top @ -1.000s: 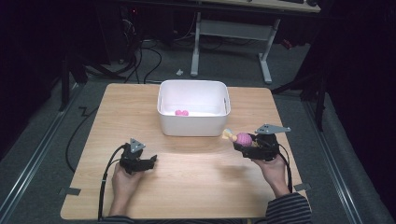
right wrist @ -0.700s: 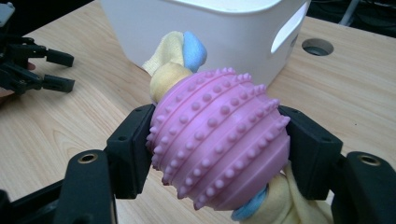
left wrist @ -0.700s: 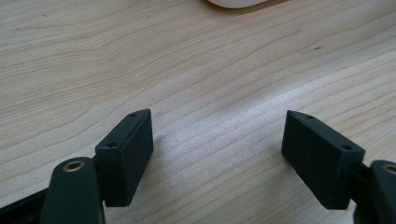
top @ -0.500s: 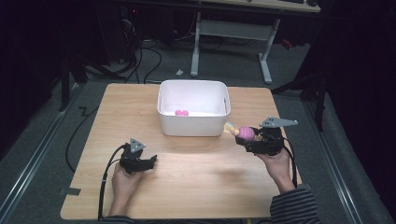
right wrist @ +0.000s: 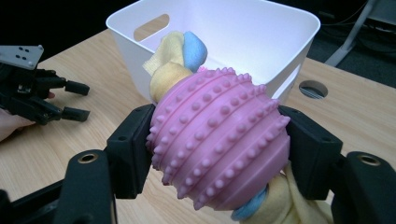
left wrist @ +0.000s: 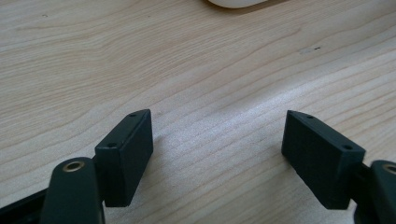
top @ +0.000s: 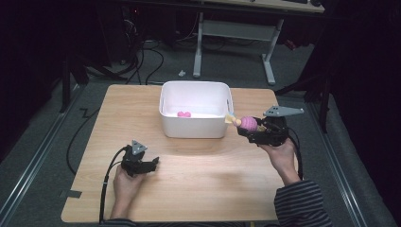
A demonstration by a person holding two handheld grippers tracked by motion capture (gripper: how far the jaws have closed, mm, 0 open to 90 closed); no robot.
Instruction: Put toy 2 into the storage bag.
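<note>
My right gripper (top: 250,127) (right wrist: 218,144) is shut on a pink knobbly ball toy (right wrist: 217,137) (top: 249,123) threaded on a yellow and blue rope (right wrist: 180,58). It hangs in the air just right of the white tub (top: 195,109) (right wrist: 252,37), with the rope end at the tub's right wall. A small pink thing (top: 183,114) lies inside the tub. My left gripper (top: 150,165) (left wrist: 217,149) rests low over the bare wood at the table's front left, jaws open with nothing between them.
The wooden table (top: 198,189) has a round cable hole (right wrist: 313,88) near the tub. Beyond the table's far edge stand dark desk legs (top: 269,61) and loose cables on the floor (top: 146,52).
My right gripper has carried the ball toy up and toward the tub's right wall. The left gripper has stayed where it was.
</note>
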